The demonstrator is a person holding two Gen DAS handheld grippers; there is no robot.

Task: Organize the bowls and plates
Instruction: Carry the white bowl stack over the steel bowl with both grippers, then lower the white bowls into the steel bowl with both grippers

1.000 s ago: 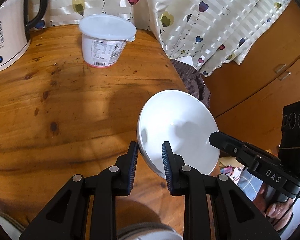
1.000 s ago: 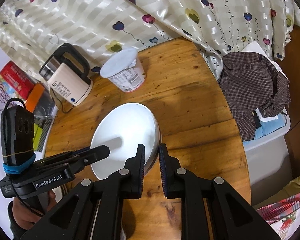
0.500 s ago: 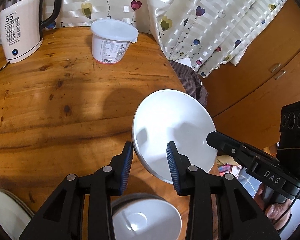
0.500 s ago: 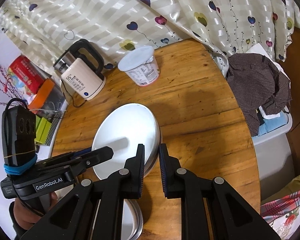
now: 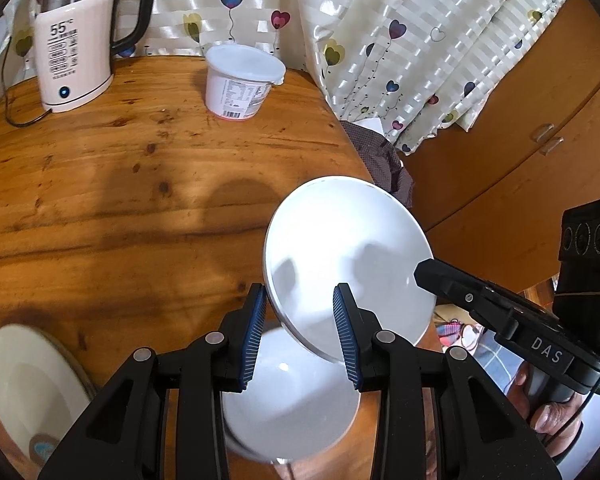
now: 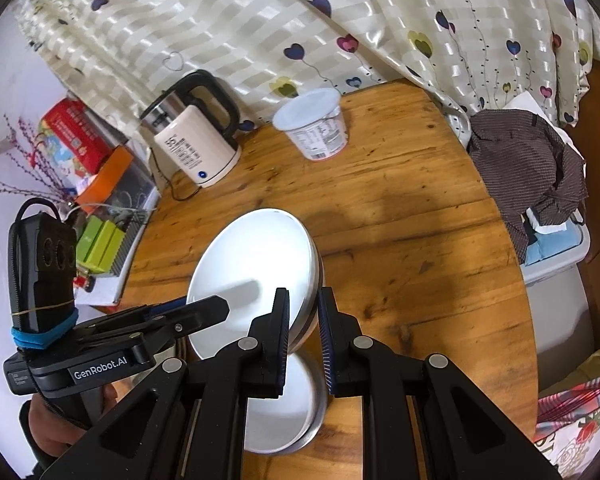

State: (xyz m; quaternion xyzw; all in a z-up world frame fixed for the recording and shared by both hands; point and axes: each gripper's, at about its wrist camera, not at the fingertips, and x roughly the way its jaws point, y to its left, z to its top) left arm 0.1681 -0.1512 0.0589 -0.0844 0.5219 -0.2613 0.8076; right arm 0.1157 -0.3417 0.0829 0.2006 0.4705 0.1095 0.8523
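While the white bowl [image 5: 348, 264] hangs tilted above the wooden surface [image 5: 120, 184], its rim sits pinched in the right claw [image 6: 303, 316], whose blue-ribbed pads are nearly together on the edge. The left claw [image 5: 300, 324] stands partly apart around the opposite rim; the left pad looks to touch the rim and the right pad stands clear of the inner wall, so I judge it is not gripping. The bowl therefore lies straight ahead of both claws, held between them, with its open face turned toward the left one.

Directly below, a second white bowl [image 5: 292, 396] rests upright on the surface, just under the raised one. The coming move, as I read it, turns on lowering the tilted bowl level and centred over that lower bowl; the right claw is the one carrying it. A cream plate [image 5: 28, 388] lies at the surface's near left edge.

Readable writing: "55" on the kettle [image 5: 74, 40], "DAS" on the right claw's body, and "GenRobot.AI" on the left claw's body. The tub [image 5: 242, 80] bears a printed label too small to read.
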